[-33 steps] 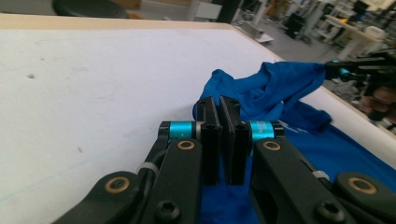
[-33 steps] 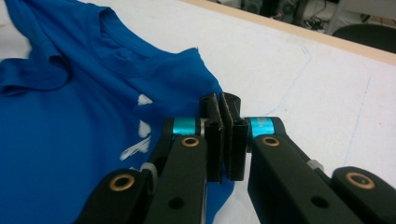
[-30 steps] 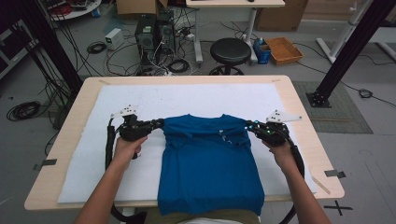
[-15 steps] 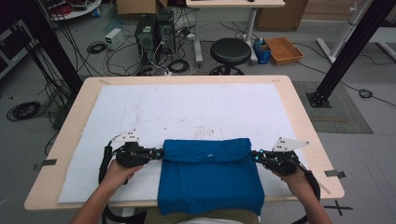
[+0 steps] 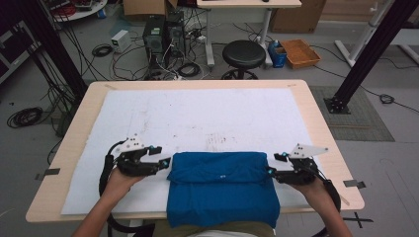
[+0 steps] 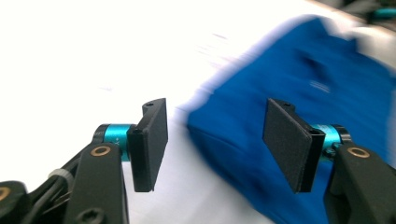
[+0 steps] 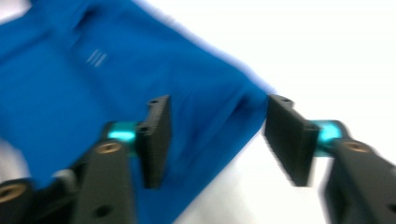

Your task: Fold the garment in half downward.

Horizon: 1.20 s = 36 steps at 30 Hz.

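A blue shirt lies folded over itself at the near middle of the white mat, its lower part hanging over the table's front edge. My left gripper sits just off the shirt's left upper corner, jaws open and empty. In the left gripper view the blue shirt lies ahead and to the right of the open left gripper. My right gripper is at the fold's right end, also open. In the right gripper view the shirt's corner lies loose between the right gripper's spread jaws.
The wooden table frames the mat; the mat's far half is bare white. Beyond the table are a black stool, computer towers with cables and an orange tray on the floor. A black frame post stands at right.
Both grippers carried the shirt's far edge toward the person, folding it over the near half. They have since let go and now stand open beside the fold.
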Motion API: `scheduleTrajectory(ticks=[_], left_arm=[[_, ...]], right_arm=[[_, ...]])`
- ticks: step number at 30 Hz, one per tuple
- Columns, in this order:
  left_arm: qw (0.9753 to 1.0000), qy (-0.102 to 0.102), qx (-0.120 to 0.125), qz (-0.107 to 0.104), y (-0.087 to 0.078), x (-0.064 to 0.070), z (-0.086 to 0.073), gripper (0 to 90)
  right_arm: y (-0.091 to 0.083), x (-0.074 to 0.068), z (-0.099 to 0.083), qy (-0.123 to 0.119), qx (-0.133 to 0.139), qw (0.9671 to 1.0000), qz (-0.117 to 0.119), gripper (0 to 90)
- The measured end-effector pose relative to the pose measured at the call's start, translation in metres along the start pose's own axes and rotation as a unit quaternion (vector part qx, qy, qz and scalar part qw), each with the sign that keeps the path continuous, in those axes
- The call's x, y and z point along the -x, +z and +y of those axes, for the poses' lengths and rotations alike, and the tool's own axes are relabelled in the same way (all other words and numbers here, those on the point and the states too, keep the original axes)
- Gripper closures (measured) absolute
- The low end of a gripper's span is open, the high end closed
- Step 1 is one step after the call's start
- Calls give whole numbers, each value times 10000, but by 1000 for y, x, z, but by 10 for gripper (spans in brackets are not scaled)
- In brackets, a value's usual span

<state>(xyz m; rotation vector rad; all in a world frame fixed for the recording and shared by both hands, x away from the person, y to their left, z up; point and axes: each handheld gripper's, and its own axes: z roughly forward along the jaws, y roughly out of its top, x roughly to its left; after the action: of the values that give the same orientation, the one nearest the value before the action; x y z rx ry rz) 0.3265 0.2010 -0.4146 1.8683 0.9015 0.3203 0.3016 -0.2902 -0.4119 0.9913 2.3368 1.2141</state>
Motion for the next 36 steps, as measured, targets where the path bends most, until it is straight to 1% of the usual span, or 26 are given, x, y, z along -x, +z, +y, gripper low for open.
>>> scheduleTrajectory(ticks=[1, 2, 3, 4, 5, 6, 8, 9, 10, 11, 12, 13, 14, 16, 18, 19, 20, 21, 23, 26, 29, 33, 34, 35, 36], left_arm=[[9998, -121, -5, 136, 8, -3, 2, 397], [9995, -214, -46, 207, 16, -6, 3, 395], [9993, -274, -98, 244, 24, -8, 2, 395], [9990, -279, -219, 264, 32, -10, 1, 395], [9986, -326, -334, 263, 38, -10, -1, 395], [9982, -362, -410, 252, 43, -10, -3, 395], [9981, -332, -477, 183, 48, -8, -6, 395], [9980, -316, -511, 187, 50, -7, -7, 396], [9977, -296, -579, 193, 51, -7, -8, 402], [9975, -311, -605, 204, 52, -6, -10, 428], [9972, -325, -647, 187, 52, -7, -11, 463], [9970, -313, -682, 170, 52, -6, -13, 508], [9971, -282, -692, 152, 52, -5, -14, 576], [9975, -152, -684, 124, 52, -2, -14, 670], [9974, -39, -710, 102, 51, 2, -15, 796], [9974, -38, -711, 107, 51, 4, -15, 854], [9974, -87, -706, 131, 51, 5, -15, 871], [9973, -178, -705, 107, 51, 4, -16, 875], [9971, -353, -669, 66, 49, 1, -17, 879], [9970, -520, -565, 4, 45, -1, -17, 881], [9973, -653, -339, -17, 42, -6, -13, 882], [9963, -857, -26, 75, 41, -16, -3, 883], [9957, -911, 84, 117, 40, -20, 0, 883], [9947, -997, 211, 163, 41, -22, 2, 883], [9941, -1021, 310, 215, 42, -25, 5, 883]], right_arm=[[5, 3, 5, 122, 52, 9998, -153, 351], [11, 5, 10, 299, 78, 9992, -251, 344], [18, 8, 14, 412, 111, 9986, -300, 339], [26, 11, 17, 507, 72, 9980, -361, 338], [34, 14, 19, 590, -1, 9975, -392, 339], [43, 17, 19, 655, -99, 9970, -387, 341], [57, 19, 15, 715, -422, 9958, -375, 380], [61, 18, 12, 722, -612, 9949, -362, 407], [64, 18, 9, 697, -747, 9943, -315, 431], [64, 19, 6, 686, -768, 9943, -278, 439], [63, 20, 4, 698, -703, 9947, -262, 461], [61, 20, 3, 708, -704, 9947, -234, 505], [60, 20, 2, 686, -707, 9949, -195, 555], [57, 20, 1, 668, -744, 9949, -132, 616], [56, 20, 0, 646, -738, 9952, -24, 689], [55, 20, -1, 644, -729, 9952, 33, 726], [55, 20, -1, 657, -748, 9950, 82, 752], [54, 20, 0, 659, -764, 9948, 116, 770], [54, 19, 0, 604, -764, 9951, 138, 787], [53, 18, 0, 549, -740, 9957, 110, 797], [52, 17, 2, 430, -593, 9973, 54, 802], [54, 22, 14, 334, -304, 9989, -133, 807], [55, 24, 18, 278, -223, 9991, -209, 807], [57, 27, 23, 263, -166, 9991, -283, 807], [60, 30, 28, 304, -63, 9990, -333, 807]])
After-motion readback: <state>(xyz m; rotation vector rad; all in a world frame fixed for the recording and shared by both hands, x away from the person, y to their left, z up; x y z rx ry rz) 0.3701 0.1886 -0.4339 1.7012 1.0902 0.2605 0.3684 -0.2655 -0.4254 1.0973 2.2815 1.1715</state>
